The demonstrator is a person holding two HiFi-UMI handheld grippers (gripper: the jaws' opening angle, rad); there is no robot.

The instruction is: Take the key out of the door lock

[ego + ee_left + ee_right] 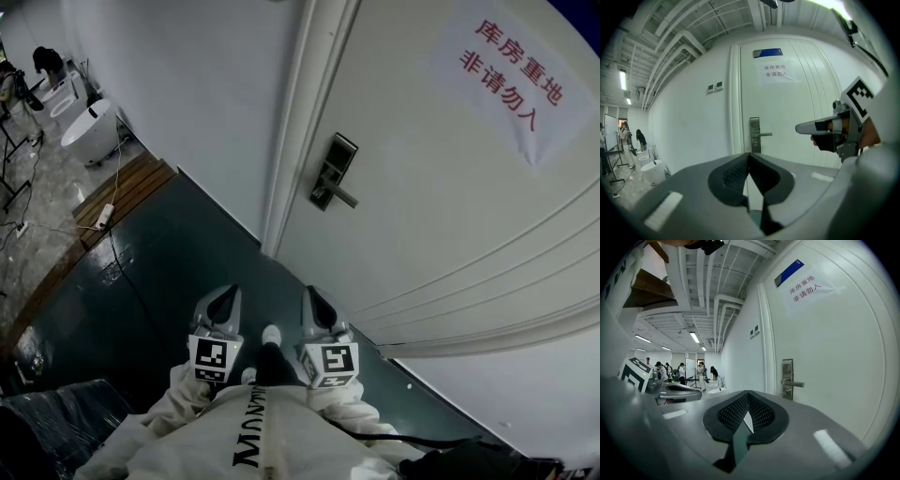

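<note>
Since the left tongs and right tongs sit closed and empty, they could bump the silver metal door lock ahead instead of gripping.

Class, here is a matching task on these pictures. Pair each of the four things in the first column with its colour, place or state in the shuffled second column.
Things
1. paper sign
2. bathtub
3. lock plate
4. left gripper

Descriptions
A. jaws together, nothing between them
B. white, standing on the floor by the wall
C. red print, stuck on the door
D. metal, with a lever handle

Pairs: 1-C, 2-B, 3-D, 4-A
</note>
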